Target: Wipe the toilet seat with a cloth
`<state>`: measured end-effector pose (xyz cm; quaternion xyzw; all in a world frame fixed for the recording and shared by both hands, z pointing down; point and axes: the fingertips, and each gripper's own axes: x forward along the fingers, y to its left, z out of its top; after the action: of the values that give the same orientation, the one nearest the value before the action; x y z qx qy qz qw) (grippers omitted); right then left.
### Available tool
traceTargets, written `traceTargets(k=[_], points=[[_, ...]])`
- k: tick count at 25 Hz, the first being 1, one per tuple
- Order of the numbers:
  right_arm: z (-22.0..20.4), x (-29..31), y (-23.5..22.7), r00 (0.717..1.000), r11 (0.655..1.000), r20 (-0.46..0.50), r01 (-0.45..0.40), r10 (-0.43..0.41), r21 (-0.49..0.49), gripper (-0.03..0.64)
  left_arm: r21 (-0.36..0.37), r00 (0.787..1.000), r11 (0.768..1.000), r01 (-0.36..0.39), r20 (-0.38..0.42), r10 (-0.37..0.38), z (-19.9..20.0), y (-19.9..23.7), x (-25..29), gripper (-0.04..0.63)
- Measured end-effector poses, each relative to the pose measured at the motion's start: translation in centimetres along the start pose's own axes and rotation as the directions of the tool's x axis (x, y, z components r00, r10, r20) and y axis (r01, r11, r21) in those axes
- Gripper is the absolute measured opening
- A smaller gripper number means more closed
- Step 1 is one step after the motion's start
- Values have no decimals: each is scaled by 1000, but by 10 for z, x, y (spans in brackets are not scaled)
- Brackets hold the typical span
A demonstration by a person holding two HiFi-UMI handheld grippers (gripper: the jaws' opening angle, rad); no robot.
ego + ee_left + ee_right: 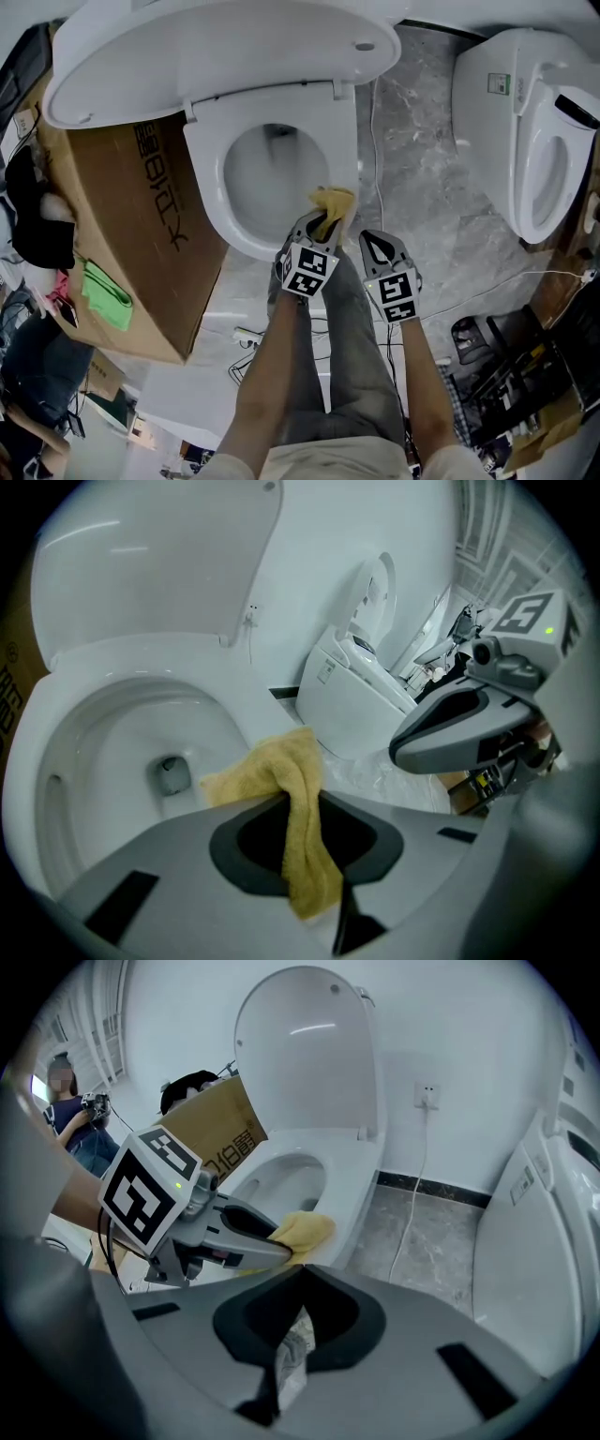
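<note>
The white toilet seat lies down around the bowl, with the lid raised behind it. A yellow cloth is bunched on the seat's front right rim. My left gripper is shut on it. In the left gripper view the cloth hangs between the closed jaws over the seat. My right gripper hovers just right of the left one, beside the bowl, shut and holding nothing. In the right gripper view its jaws meet over the floor, while the cloth sits at the left gripper's tip.
A large cardboard box leans against the toilet's left side, with a green cloth near it. A second toilet stands at the right. A power cable runs down the marble floor. Tools and clutter fill the lower right.
</note>
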<state>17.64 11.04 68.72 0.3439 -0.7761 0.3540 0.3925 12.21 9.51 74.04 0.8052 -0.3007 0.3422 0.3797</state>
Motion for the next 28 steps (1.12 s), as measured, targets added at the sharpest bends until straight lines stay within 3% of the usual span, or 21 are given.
traceTargets(k=[13,28], points=[[22,4,-23,999,1000,23,23,-24,8,8,83,1000,997,0,21,-2,50,12,17,95],[63,12,-41,995,998,78,58,-59,13,8,145,998,989,-35,54,27,115,54,30,95]])
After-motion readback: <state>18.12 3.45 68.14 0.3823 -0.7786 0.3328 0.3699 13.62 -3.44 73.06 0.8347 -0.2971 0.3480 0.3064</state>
